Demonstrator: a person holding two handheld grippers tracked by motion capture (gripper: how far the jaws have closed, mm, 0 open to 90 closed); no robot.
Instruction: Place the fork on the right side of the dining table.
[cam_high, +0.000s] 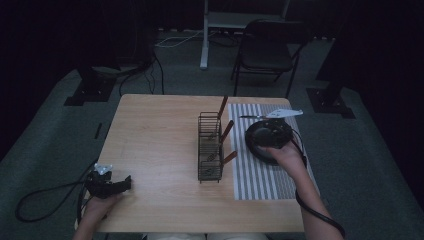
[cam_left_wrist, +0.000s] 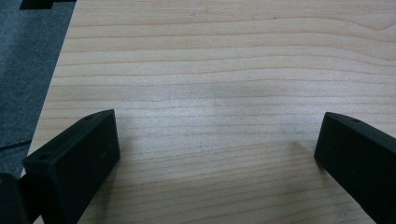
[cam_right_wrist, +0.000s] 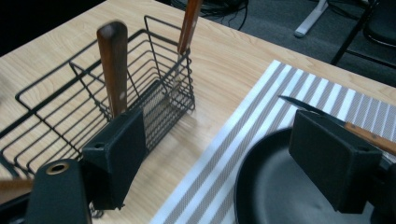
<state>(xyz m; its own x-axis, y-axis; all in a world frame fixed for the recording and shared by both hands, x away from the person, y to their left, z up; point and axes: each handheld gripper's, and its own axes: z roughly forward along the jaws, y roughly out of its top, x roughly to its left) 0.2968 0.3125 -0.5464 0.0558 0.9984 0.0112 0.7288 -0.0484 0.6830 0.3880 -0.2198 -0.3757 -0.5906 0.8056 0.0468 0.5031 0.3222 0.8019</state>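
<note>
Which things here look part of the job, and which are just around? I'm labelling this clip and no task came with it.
Likely in play:
right gripper, open over the black pan
knife on the striped mat
wire cutlery rack holding wooden-handled utensils

Likely idle:
left gripper, open over bare table
folding chair
floor cables

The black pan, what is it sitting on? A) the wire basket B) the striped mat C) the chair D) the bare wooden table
B: in the high view the black pan lies on the striped mat, to the right of the wire basket; the right gripper view also shows the mat's stripes running under the pan's rim.
</note>
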